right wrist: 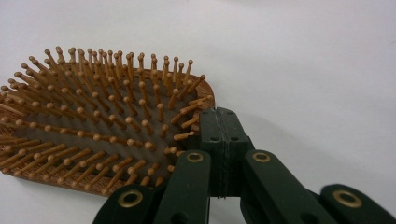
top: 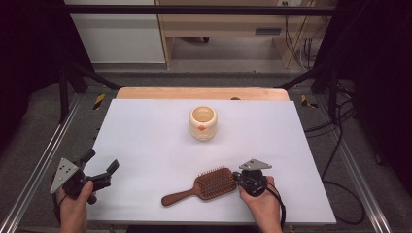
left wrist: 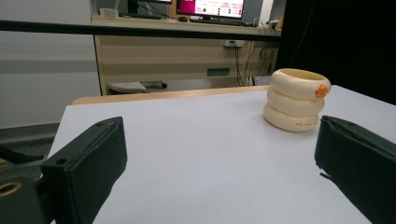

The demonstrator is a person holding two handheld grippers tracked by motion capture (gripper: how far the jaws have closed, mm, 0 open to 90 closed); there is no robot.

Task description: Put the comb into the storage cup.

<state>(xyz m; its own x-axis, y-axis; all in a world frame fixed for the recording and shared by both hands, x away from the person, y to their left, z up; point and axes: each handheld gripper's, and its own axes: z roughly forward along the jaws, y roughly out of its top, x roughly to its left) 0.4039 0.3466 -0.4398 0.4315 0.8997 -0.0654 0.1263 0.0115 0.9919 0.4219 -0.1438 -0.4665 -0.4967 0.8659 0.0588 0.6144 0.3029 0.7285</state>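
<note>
Desk [top: 145, 145] surface is covered by a pale sheet, with a wooden strip exposed along the far edge. Wide bare room is seen across the left half and the far right of the sheet; the near edge runs just below both hands.

Brush [top: 204, 187] is laid flat on the near part of the desk, bristles up, right of centre in the high view. Its long axis is set across the desk, slightly slanted: the handle points to the left and toward the near edge, the paddle head to the right. Bare sheet lies all around it except at the head end.

Right tool [top: 241, 177] is found at the head's right end. Its jaws are pressed together with nothing gripped between them, and their tips are seen against the head's rim in the right gripper view [right wrist: 219, 128].

Left tool [top: 101, 164] is held at the desk's near left corner, jaws spread wide with nothing between them, well apart from the brush.

Cup [top: 202, 123], cream and ribbed, stands upright near the middle toward the far edge, well apart from both tools.
</note>
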